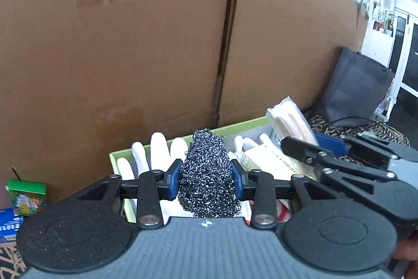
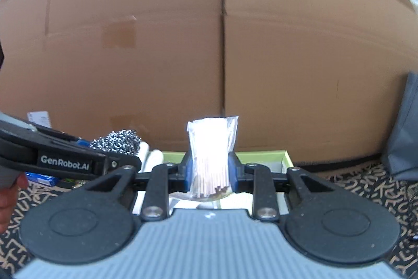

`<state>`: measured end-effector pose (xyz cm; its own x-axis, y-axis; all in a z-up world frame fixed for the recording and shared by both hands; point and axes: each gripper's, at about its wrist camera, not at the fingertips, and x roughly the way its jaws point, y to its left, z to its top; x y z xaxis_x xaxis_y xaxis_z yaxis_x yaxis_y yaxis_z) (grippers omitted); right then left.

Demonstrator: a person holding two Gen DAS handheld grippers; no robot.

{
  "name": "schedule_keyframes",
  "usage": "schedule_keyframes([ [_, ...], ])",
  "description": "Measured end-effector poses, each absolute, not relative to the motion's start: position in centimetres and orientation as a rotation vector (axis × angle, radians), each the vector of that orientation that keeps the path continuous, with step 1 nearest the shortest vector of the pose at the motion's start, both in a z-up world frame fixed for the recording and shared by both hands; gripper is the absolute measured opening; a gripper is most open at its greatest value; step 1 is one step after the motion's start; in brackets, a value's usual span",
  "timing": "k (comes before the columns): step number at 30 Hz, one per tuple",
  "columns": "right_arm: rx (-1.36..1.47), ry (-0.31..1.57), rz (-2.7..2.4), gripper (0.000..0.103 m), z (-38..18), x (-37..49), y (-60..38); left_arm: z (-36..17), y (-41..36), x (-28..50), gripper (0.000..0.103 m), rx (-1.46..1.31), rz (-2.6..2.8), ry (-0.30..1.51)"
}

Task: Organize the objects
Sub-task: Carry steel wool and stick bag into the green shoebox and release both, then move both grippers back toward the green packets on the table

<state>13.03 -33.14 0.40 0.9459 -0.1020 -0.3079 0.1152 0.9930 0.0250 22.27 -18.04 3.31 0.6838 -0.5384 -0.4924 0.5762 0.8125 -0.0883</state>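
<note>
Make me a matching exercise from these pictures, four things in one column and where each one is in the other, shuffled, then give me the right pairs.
Things:
1. steel wool scrubber
2. bag of wooden sticks
3. white gloves
4. green carton

Places:
A. lying in the green-rimmed box
B. clamped in the left gripper
C. standing by the cardboard wall, left of the box
D. clamped in the right gripper

Pairs: 1-B, 2-D, 3-A, 4-C
</note>
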Motion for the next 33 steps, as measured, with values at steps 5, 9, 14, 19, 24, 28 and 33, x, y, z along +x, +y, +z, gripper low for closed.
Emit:
schedule_keyframes([
  [5, 0.01, 0.415, -0.102, 0.056, -2.4, 15.4, -33.4, 1.9, -18.1, 23.1, 0.083, 0.091, -0.633, 0.536],
  [9, -0.024, 0.421, -0.137, 0.071, -3.3, 15.2, -33.3, 1.3, -17.1, 22.5, 0.094, 0.064, -0.612, 0.508],
  [14, 0.0, 0.412, -0.148, 0.083, -2.9, 14.5, -33.3, 1.6, -16.1, 21.9, 0.094, 0.045, -0.592, 0.516],
  [19, -0.021, 0.367, -0.156, 0.096, -1.3, 12.7, -33.5, 2.8, -15.2, 20.5, 0.095, 0.045, -0.573, 0.496],
  [24, -0.06, 0.336, -0.166, 0.102, -0.1, 11.7, -32.3, 4.0, -14.1, 18.7, 0.097, 0.034, -0.566, 0.473],
  [28, -0.069, 0.329, -0.164, 0.102, 0.5, 11.1, -31.5, 4.8, -12.9, 17.4, 0.097, 0.023, -0.56, 0.451],
  [33, -0.083, 0.319, -0.144, 0.103, 1.0, 10.2, -30.0, 5.2, -11.2, 16.0, 0.098, 0.016, -0.548, 0.441],
])
